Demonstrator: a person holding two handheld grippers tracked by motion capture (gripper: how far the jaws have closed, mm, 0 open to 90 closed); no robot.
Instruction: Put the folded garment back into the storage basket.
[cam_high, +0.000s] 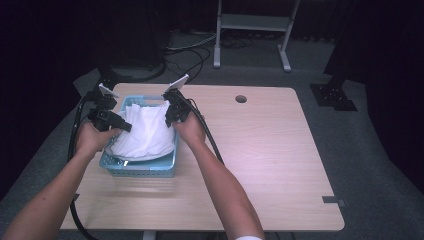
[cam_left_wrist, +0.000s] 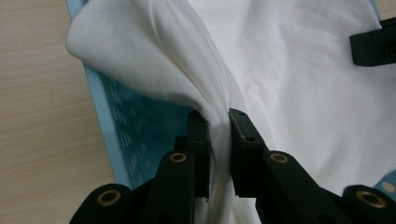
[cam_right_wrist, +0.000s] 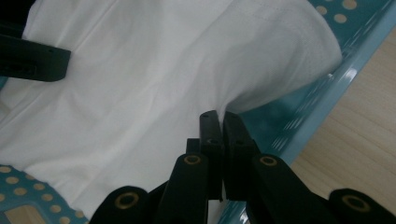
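A white cloth (cam_high: 145, 131) lies heaped in a light blue perforated basket (cam_high: 142, 169) on the left part of the wooden table. My left gripper (cam_high: 125, 127) is at the cloth's left edge and is shut on a fold of the cloth (cam_left_wrist: 205, 70). My right gripper (cam_high: 170, 119) is at the cloth's right edge, over the basket's right wall, and is shut on the cloth (cam_right_wrist: 154, 88) too. The basket wall (cam_left_wrist: 105, 126) runs beside the left jaws, and the basket rim (cam_right_wrist: 322, 98) runs beside the right jaws. Both hands hold the cloth a little above the basket floor.
The wooden table (cam_high: 260, 150) spreads wide to the right of the basket, with a round cable hole (cam_high: 241, 98) near its far edge. Cables (cam_high: 77, 130) trail from both grippers. A metal stand (cam_high: 252, 25) stands on the floor behind the table.
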